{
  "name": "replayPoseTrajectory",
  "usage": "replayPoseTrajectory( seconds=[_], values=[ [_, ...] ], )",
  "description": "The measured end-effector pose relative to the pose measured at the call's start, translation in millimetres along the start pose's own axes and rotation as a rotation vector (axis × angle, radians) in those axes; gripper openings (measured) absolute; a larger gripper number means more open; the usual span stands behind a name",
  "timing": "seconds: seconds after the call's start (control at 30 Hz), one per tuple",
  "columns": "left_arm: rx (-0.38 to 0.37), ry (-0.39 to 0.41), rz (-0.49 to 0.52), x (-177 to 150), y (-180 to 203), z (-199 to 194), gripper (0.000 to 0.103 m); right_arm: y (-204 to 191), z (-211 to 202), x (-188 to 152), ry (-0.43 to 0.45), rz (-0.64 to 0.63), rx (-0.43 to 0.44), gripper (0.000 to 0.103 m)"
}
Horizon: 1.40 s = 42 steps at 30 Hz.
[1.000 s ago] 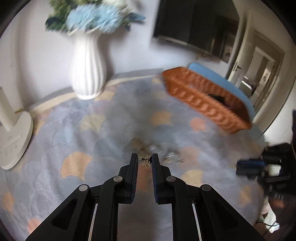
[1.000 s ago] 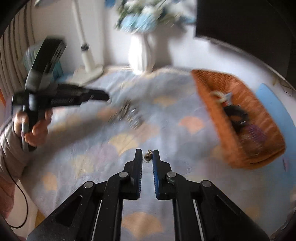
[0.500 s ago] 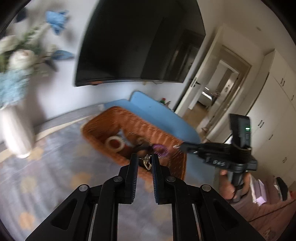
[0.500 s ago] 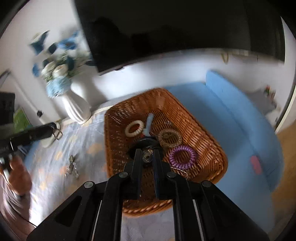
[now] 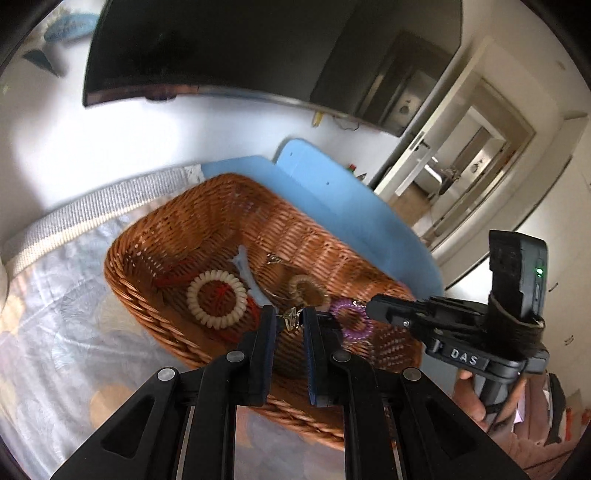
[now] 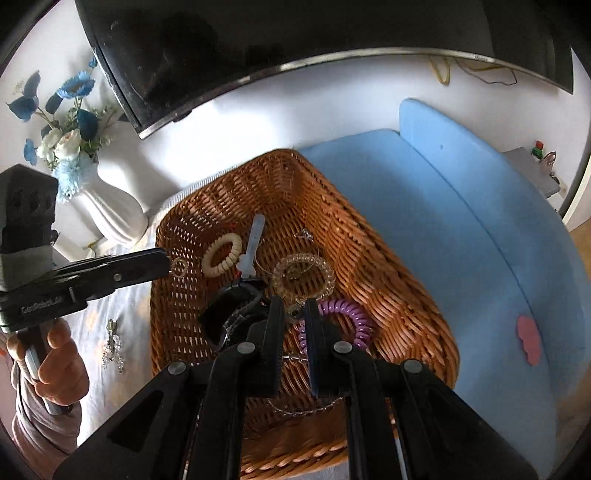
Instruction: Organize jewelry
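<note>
A brown wicker basket [image 5: 122, 280] holds coil hair ties in cream [image 5: 216, 302], clear [image 6: 303, 275] and purple [image 6: 340, 321], a pale blue clip [image 6: 253, 243], a black item [image 6: 229, 314] and a thin chain [image 6: 295, 410]. My left gripper [image 5: 289, 314] hovers over the basket's near side, shut on a small metal earring [image 5: 291, 322]. Seen in the right wrist view, the left gripper [image 6: 168, 264] has a gold hoop [image 6: 179, 267] hanging at its tip. My right gripper [image 6: 294, 314] is over the basket's middle, shut on a small earring [image 6: 294, 311].
The basket stands on a patterned cloth [image 6: 129, 332] with more jewelry [image 6: 112, 345] lying left of it. A blue cushion [image 6: 461, 258] lies right of the basket. A white vase of flowers [image 6: 110, 210] and a dark screen [image 6: 295, 33] stand behind. A hand [image 6: 55, 354] holds the left gripper.
Both grippers swung from the patterned cloth over to above the basket, each still carrying its small earring. The vase slid out of the left wrist view.
</note>
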State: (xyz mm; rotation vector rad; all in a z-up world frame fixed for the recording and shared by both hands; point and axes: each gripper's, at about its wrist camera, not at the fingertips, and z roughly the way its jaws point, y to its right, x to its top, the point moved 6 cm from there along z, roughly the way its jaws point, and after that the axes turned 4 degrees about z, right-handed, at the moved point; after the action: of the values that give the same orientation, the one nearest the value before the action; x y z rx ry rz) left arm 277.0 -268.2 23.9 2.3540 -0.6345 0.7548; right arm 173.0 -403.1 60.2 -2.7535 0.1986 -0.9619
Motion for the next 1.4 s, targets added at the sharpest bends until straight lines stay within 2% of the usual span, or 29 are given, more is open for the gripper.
replayPoseTrajectory(
  seconds=[0.17,0.3,0.37,0.43,0.5,0.67,0.87,1.0,1.23,1.4],
  values=[
    [0.015,-0.027,-0.01,-4.3,-2.8,14.3,0.014,0.2,5.6,-3.0,-0.02,0.009,0.011,0.012],
    [0.045,-0.034,0.006,-7.6,-0.1,15.2,0.017,-6.6,-0.7,-4.1,-0.013,0.012,0.055,0.015],
    [0.06,-0.037,0.01,-9.0,1.4,13.3,0.026,-9.2,-6.1,-3.9,-0.003,0.015,0.061,0.018],
    [0.066,-0.03,0.012,-10.7,3.7,5.3,0.042,-12.6,-13.9,-5.2,0.01,0.014,0.062,0.027],
    [0.075,-0.016,0.019,-12.7,5.4,-7.1,0.042,-16.7,-20.9,-7.2,0.022,0.011,0.064,0.03],
    [0.093,0.035,0.007,-25.2,2.3,-55.2,0.043,-42.1,-41.0,-17.0,0.038,-0.023,0.085,0.03],
    [0.146,0.128,-0.024,-57.2,-20.0,-133.1,0.043,-90.8,-57.9,-32.7,0.054,-0.088,0.126,0.03],
    [0.177,0.172,-0.077,-88.4,-45.6,-176.3,0.043,-125.1,-52.7,-49.2,0.034,-0.129,0.152,0.032],
    [0.196,0.18,-0.182,-138.6,-95.6,-200.0,0.043,-183.3,-19.0,-77.6,-0.076,-0.211,0.177,0.032],
    [0.17,0.157,-0.266,-159.7,-129.0,-184.8,0.042,-209.3,3.5,-86.1,-0.117,-0.262,0.171,0.032]
  ],
)
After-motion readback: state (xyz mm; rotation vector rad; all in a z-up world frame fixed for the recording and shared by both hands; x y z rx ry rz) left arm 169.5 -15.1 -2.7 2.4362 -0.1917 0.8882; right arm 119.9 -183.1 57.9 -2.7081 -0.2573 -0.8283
